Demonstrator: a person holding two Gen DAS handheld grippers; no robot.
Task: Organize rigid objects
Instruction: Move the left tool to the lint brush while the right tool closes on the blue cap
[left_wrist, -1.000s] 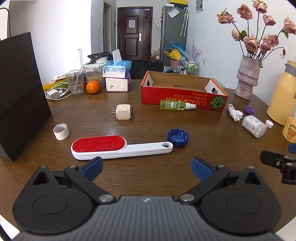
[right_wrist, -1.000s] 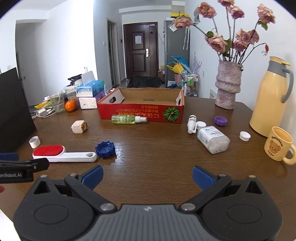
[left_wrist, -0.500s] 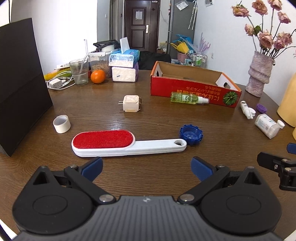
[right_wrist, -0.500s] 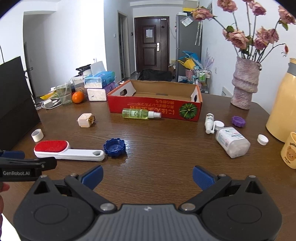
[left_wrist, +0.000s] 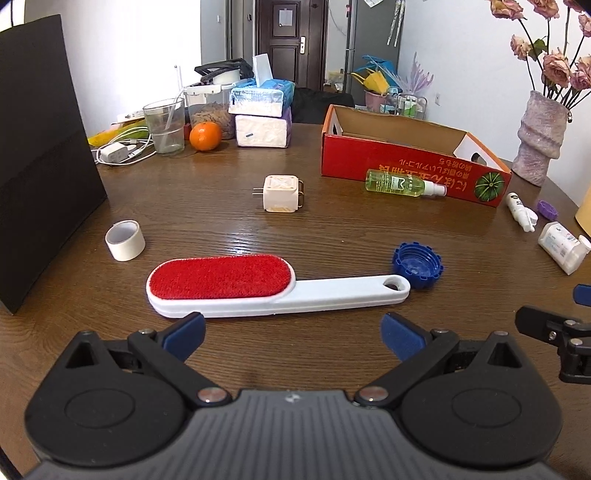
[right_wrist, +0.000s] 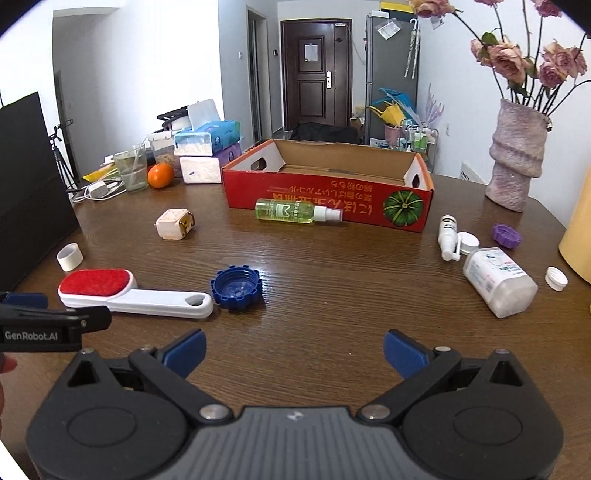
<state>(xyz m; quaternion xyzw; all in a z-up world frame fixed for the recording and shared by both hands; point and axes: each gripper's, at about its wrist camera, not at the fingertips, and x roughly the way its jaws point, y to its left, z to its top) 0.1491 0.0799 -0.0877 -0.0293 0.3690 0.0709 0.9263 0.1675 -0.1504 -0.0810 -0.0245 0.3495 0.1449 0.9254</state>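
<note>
Left tool, jaws wide and empty, hovered just near of the lint brush lying on the counter; right tool likewise open, empty. I judged approach underway; next, straddle the handle, then close. The red box interior was largely hidden.

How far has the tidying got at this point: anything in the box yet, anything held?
Nothing looks done: what shows of the red cardboard box interior is bare. Nothing is in hand; the left tool and right tool are both open. Left to sort: lint brush, blue cap, spray bottle, plug adapter, tape roll, white pill bottle.
</note>
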